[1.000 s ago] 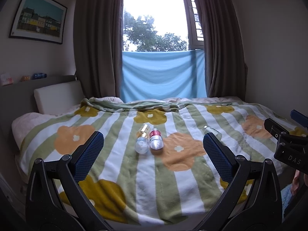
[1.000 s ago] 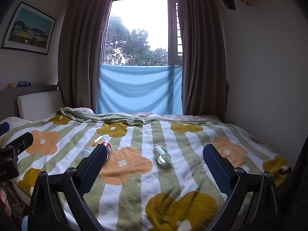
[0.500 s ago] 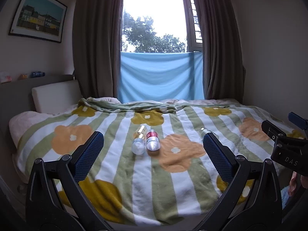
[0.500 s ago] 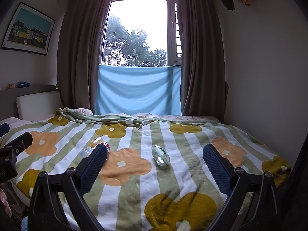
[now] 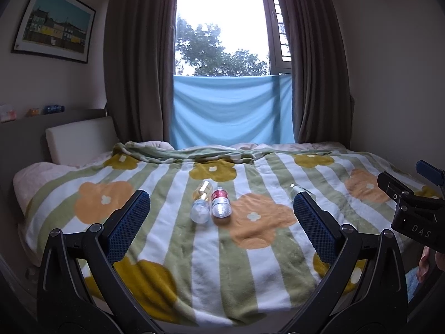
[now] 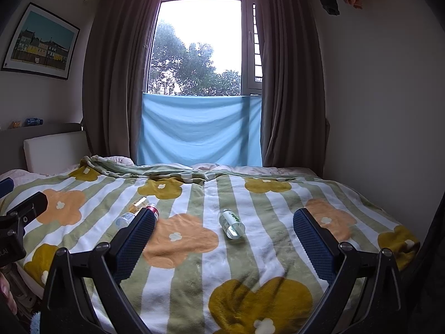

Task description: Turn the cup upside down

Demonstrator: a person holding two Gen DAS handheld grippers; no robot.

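Note:
Three small bottles lie on their sides on the striped flowered blanket [image 5: 172, 233]. A yellow-labelled bottle [image 5: 202, 200] and a red-labelled bottle [image 5: 220, 203] lie side by side mid-bed. A green-labelled clear bottle [image 6: 231, 223] lies apart to their right; in the left wrist view it [image 5: 298, 188] peeks above the right finger. No cup shows. My left gripper [image 5: 221, 222] is open and empty, well short of the bottles. My right gripper [image 6: 224, 239] is open and empty, with the green bottle between its fingers farther off.
The bed fills the room below a window with brown curtains [image 5: 136, 64] and a blue cloth [image 5: 230, 111]. A white headboard pad [image 5: 79, 136] and shelf stand at left. A wall [image 6: 383, 97] runs along the right side.
Both grippers have drawn back and risen slightly, so the bottles look a little smaller and farther. Nothing on the bed has moved.

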